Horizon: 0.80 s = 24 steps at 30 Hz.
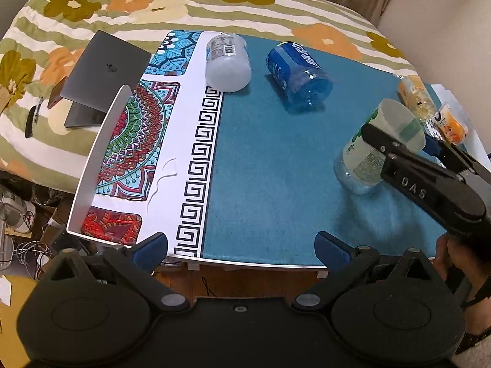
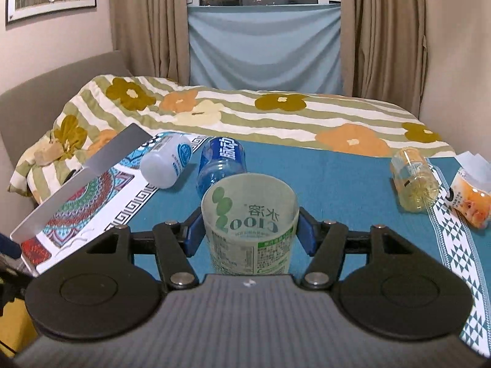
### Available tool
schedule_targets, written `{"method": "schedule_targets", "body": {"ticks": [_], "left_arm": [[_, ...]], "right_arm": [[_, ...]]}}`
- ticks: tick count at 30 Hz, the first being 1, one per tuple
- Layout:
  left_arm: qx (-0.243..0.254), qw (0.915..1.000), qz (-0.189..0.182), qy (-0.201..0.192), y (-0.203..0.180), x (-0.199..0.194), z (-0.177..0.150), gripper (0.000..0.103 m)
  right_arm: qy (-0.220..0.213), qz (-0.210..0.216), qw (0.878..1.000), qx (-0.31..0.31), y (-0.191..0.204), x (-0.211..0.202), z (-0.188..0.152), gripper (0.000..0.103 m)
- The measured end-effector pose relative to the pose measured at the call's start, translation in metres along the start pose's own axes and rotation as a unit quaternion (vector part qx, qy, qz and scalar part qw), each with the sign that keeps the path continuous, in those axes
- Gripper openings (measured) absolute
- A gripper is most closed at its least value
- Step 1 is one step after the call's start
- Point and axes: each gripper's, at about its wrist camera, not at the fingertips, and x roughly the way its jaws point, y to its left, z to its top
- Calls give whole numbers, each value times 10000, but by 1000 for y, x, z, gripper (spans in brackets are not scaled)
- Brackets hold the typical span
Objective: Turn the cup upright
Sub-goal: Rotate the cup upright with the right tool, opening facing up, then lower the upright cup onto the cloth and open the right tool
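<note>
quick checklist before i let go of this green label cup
1. Right gripper pads on both sides of the green label cup: ok.
2. Cup mouth facing up: ok, open rim on top.
3. Cup base flat on the blue mat: cannot tell, it looks tilted in the left wrist view.
4. Blue cup apart from it: ok.
5. Left gripper open, empty, near the table edge: ok.
</note>
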Motion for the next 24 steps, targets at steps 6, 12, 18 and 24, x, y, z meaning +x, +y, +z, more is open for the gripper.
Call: {"method": "schedule_targets", "body": {"ticks": [6,12,18,24], "left_arm": [[-19,10000,27,0,-1,-3,-1,103],[-75,10000,36,-23,0,-4,-1,103],[-68,9999,25,-143,-5,-15,4,103],[28,9991,-64,-417,-18,-41,18,103]], "right_arm": [[83,17,10000,21,3,-1,-2,83],[11,-187,9998,104,2,-1,-1,103],[231,-202,9994,186,-3,-6,9,103],[577,-256,9976,302,-11,-38,36,103]]}}
